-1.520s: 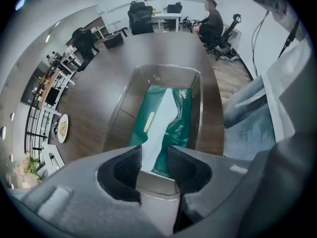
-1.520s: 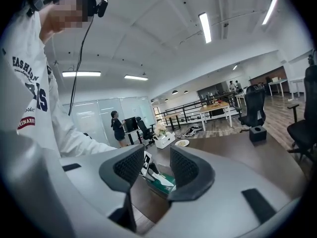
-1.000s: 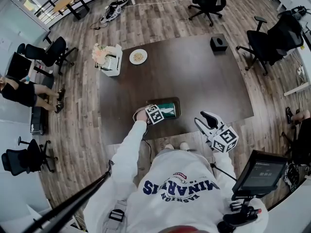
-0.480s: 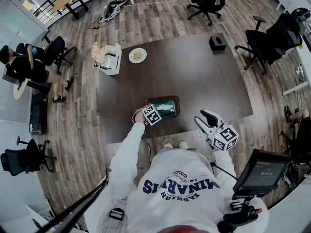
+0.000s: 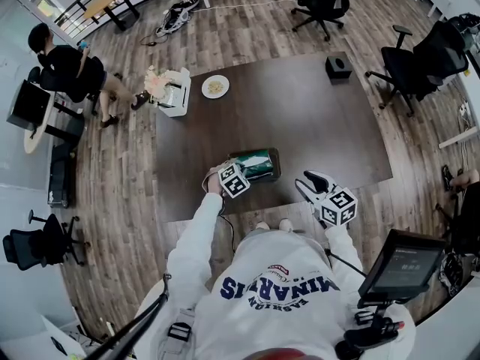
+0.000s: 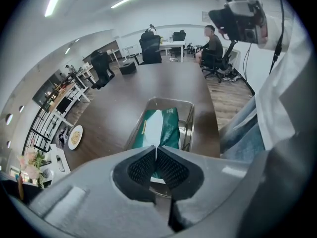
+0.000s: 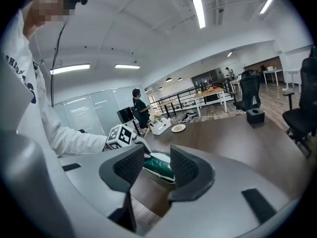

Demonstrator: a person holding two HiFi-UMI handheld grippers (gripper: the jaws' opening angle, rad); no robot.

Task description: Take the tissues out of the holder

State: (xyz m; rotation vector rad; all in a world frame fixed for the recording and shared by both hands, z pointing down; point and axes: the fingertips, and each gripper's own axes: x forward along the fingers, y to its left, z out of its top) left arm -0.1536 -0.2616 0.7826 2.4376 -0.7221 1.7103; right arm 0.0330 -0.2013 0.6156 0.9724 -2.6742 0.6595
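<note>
A green tissue pack (image 6: 167,128) lies in a shallow metal holder (image 6: 189,117) near the front edge of the dark table (image 5: 300,118). A white tissue (image 6: 153,125) rises from the pack's slot in a narrowing strip. My left gripper (image 6: 157,148) is shut on the tip of that strip, just above the holder's near end. In the head view its marker cube (image 5: 234,180) sits at the holder's left end. My right gripper (image 7: 151,167) is open and holds nothing. It hovers off the table's front edge, to the right of the holder, with its jaws pointing at the pack (image 7: 159,164).
At the far left of the table are a small plate (image 5: 215,87) and a white caddy with flowers (image 5: 171,92). A black box (image 5: 338,67) sits at the far right corner. Office chairs (image 5: 420,58) ring the table. A person (image 5: 69,67) sits far left.
My left gripper's cube has shifted slightly toward me at the holder's left end. The right gripper has drifted a little left. The person at far left has moved to another seat.
</note>
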